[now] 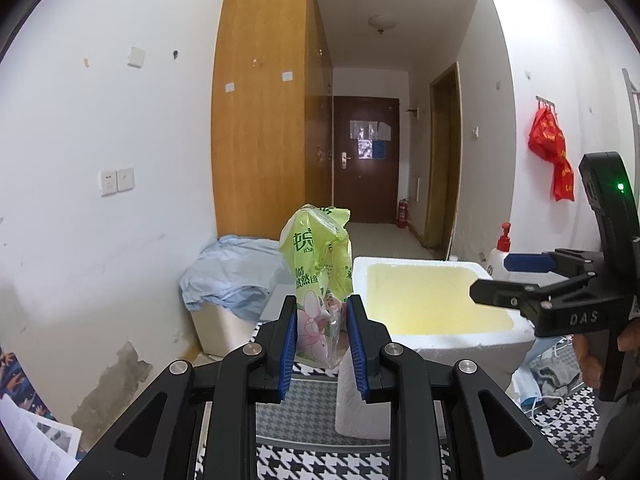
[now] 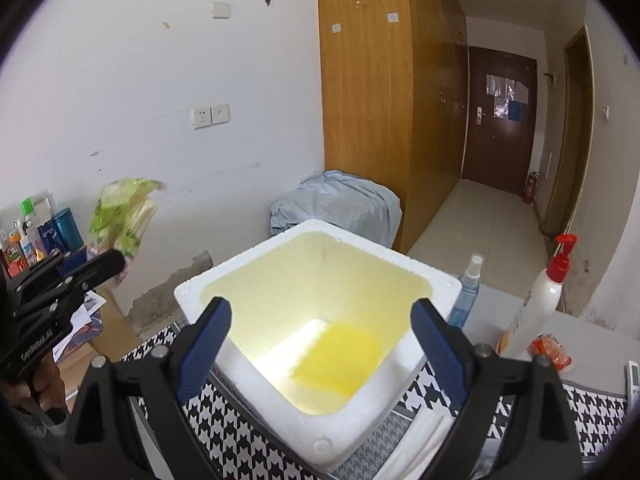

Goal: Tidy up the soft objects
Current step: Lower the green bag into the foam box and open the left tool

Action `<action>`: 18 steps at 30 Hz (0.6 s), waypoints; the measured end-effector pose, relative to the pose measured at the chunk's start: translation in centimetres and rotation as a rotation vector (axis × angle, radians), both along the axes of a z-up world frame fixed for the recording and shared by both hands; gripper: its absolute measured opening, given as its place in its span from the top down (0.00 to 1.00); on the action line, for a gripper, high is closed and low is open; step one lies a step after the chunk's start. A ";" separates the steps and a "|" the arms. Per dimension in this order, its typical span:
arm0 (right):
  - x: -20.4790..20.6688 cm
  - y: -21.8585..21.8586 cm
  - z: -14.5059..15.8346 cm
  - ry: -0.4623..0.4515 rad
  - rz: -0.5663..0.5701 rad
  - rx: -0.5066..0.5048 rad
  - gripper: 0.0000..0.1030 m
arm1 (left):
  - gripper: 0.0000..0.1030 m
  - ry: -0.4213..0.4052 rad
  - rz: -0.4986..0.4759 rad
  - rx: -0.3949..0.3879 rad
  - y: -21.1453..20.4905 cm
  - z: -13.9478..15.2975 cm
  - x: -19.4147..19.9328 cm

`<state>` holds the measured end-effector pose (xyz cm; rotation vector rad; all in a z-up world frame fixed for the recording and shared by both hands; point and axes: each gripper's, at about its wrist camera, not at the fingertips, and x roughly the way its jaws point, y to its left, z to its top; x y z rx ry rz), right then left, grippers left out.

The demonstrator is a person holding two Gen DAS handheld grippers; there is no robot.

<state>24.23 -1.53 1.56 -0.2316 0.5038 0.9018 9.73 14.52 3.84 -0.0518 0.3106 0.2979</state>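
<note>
Green plastic crinkles between our left gripper (image 1: 321, 334) jaws, which are clamped on the lower end of the tissue pack (image 1: 318, 264), held in the air left of the foam box (image 2: 320, 312). Our right gripper (image 2: 320, 344) hangs over the box with jaws wide apart and nothing in them. We judge the next step is to carry the pack over the rim, lower it in, then release. Its long axis stands nearly upright, the torn top pointing up.

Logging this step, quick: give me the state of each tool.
Left tool: closed on the green tissue pack, held up.
Right tool: open, empty, over the foam box.
</note>
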 end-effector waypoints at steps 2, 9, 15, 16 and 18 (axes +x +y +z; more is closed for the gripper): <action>-0.2 -0.3 0.1 0.003 -0.003 -0.002 0.07 | 0.75 -0.002 -0.007 -0.005 0.0 0.1 0.3; -0.4 -1.5 0.2 -0.002 -0.026 -0.002 0.00 | 0.75 0.001 -0.014 0.000 -0.4 0.3 1.4; -0.5 -2.6 0.4 0.004 -0.040 0.012 0.00 | 0.75 0.001 -0.027 0.016 -1.1 0.7 1.8; -0.6 -2.7 0.4 -0.002 -0.050 0.008 0.00 | 0.75 0.001 -0.033 0.018 -1.2 0.7 1.9; -0.7 -2.5 0.3 -0.025 -0.068 -0.012 0.00 | 0.75 0.002 -0.042 0.023 -1.5 0.9 2.1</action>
